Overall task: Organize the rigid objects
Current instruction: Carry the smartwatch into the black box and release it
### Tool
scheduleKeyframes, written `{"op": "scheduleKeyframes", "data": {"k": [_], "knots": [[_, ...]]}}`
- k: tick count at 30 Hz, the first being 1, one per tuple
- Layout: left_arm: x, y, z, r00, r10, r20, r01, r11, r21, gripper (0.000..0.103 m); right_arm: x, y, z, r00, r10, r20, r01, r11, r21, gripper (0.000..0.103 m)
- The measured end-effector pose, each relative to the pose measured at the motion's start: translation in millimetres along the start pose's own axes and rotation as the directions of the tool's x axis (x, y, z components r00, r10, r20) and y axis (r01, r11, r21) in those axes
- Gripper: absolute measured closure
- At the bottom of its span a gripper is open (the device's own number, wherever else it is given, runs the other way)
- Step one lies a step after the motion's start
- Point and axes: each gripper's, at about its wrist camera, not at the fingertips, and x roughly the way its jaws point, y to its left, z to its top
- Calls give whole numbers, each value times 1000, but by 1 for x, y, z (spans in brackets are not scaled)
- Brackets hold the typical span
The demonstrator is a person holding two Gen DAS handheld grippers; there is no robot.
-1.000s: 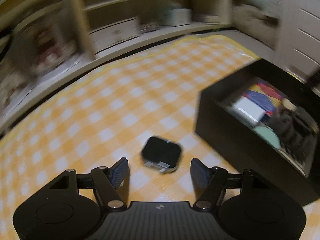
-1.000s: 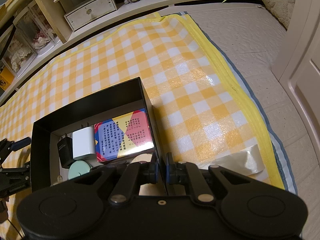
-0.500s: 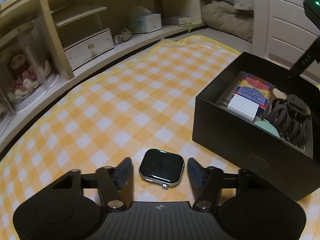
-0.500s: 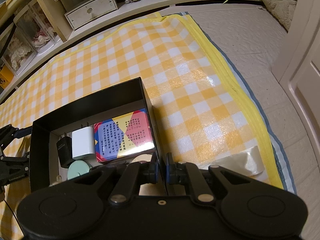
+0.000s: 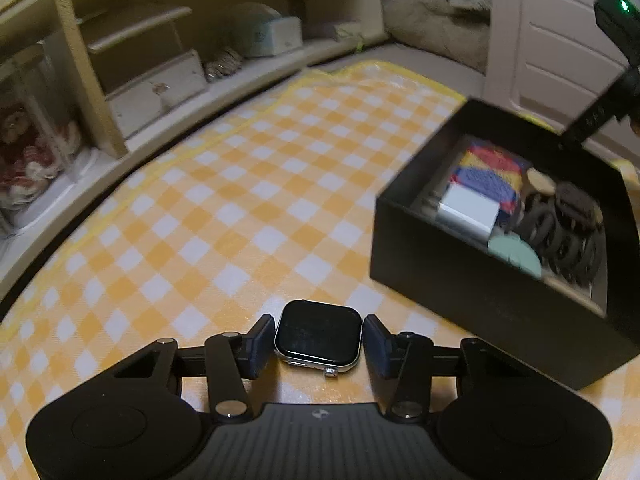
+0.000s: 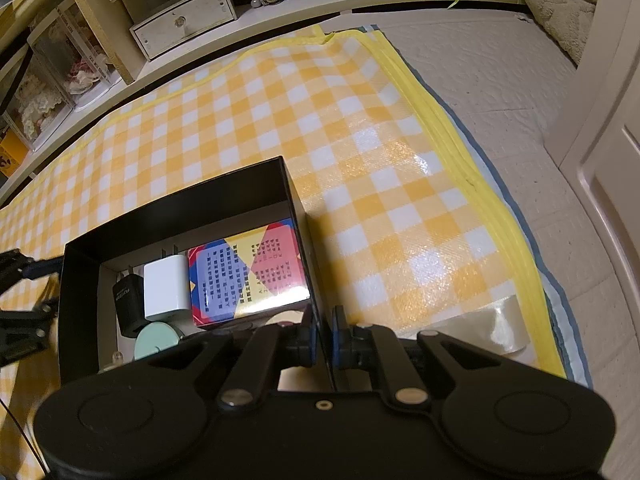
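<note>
A black-faced smartwatch body (image 5: 319, 336) with a silver case lies on the yellow checked mat. My left gripper (image 5: 319, 342) has closed in around it, one pad against each side. A black open box (image 5: 496, 304) stands to the right; it shows in the right wrist view too (image 6: 176, 216). Inside lie a colourful card box (image 6: 248, 276), a white charger (image 6: 166, 290), a black charger (image 6: 128, 300), a mint round item (image 6: 156, 340) and a black hair claw (image 5: 564, 232). My right gripper (image 6: 325, 338) is shut on the box's right wall.
Low wooden shelving (image 6: 180, 20) with a drawer unit, dolls and a tissue box runs along the back. The mat's yellow edge (image 6: 480, 184) lies right of the box, with pale carpet and a white door (image 6: 600, 120) beyond.
My left gripper moved forward over the watch and its fingers closed from wide apart onto the watch's sides. The right gripper stayed clamped on the box wall.
</note>
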Motion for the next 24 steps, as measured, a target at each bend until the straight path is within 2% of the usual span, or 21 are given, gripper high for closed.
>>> {"op": "scheduleKeyframes", "data": {"k": [4,6,10,14,18,24], "knots": [[-27,-3,17,997,-3,77,5,1000,-22,53,0,-1,0,1000,1,0,-1,1000,2,95],[-43,-12,28,993,-35,112,36,999,-5,53,0,0,0,1000,3,-1,-3,1000,2,95],[-64,-44,49,980,-146,136,137,988,72,53,0,-1,1,1000,8,-1,-8,1000,2,95],[-64,-78,57,959,-267,98,252,958,138,53,0,-2,1,1000,9,-1,-9,1000,1,95],[-52,-95,56,932,-360,50,347,923,168,53,0,-2,1,1000,10,-1,-10,1000,1,95],[-37,-114,50,918,-396,-22,390,891,231,53,1,-2,2,1000,11,-1,-11,1000,1,95]]}}
